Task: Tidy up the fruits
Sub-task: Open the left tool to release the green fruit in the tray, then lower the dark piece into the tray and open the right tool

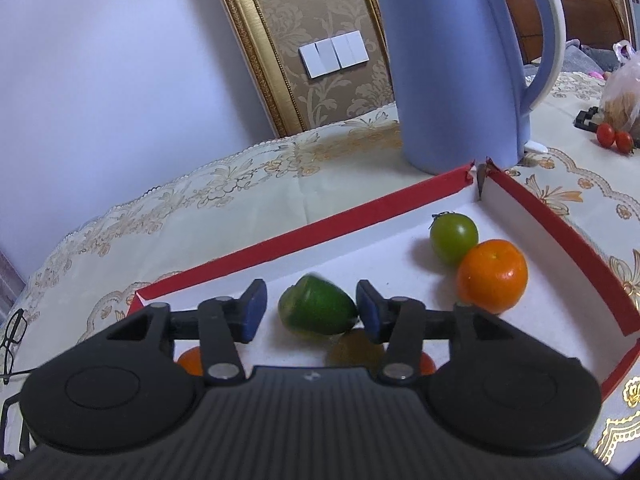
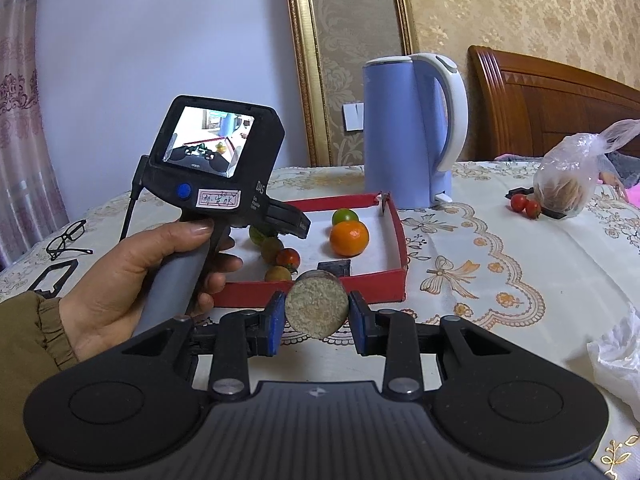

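The left gripper (image 1: pixel 311 309) stands open around a blurred green fruit (image 1: pixel 316 311) inside the red tray (image 1: pixel 560 220). The right gripper (image 2: pixel 316 318) clamps a round cake (image 2: pixel 317 307) before the tray.

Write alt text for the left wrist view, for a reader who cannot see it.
The left claw stands open around a blurred green fruit inside a shallow red-walled cardboard tray, pads not pressing it. A green tomato and an orange mandarin touch near the tray's far corner; a tall lilac electric kettle stands behind on the embroidered cream tablecloth.
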Action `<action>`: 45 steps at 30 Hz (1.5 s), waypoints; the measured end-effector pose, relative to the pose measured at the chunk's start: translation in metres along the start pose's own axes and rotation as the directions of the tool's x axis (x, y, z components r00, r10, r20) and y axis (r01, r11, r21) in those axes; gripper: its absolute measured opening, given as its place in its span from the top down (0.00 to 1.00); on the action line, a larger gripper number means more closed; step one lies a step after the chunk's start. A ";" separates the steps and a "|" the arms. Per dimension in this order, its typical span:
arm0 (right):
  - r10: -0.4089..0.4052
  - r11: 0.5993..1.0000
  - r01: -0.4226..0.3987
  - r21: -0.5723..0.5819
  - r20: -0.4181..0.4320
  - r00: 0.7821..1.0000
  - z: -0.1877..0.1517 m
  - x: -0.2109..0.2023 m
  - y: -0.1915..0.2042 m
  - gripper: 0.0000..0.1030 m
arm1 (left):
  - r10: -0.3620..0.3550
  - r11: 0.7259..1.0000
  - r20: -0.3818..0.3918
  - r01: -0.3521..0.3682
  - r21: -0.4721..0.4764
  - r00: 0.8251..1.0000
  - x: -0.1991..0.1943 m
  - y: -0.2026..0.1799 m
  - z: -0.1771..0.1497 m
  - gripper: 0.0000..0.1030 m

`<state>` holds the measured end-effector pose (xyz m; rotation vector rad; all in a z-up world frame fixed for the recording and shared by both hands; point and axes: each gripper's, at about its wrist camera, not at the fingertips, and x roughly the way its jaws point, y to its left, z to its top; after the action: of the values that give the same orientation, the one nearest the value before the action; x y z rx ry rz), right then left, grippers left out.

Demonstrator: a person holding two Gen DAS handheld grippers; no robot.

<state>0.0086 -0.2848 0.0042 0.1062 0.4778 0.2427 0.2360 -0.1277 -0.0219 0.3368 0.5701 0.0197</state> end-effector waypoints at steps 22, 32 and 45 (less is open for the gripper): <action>0.011 1.000 -0.011 0.003 0.000 1.000 0.012 0.020 0.001 0.69 | 0.065 0.946 0.013 -0.057 -0.320 0.998 -0.066 0.130 -0.061 0.00; 0.004 0.999 -0.004 -0.040 0.002 1.000 0.040 0.052 0.006 0.69 | 0.095 0.932 0.007 -0.087 -0.352 0.995 -0.059 0.147 -0.079 0.00; -0.037 0.995 0.039 -0.090 0.017 0.999 0.079 0.110 0.013 0.72 | 0.114 0.930 -0.008 -0.109 -0.350 0.994 -0.057 0.149 -0.081 0.00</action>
<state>0.1373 -0.2477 0.0279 0.0111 0.4526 0.2257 0.1559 0.0316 -0.0088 0.0211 0.5233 0.2266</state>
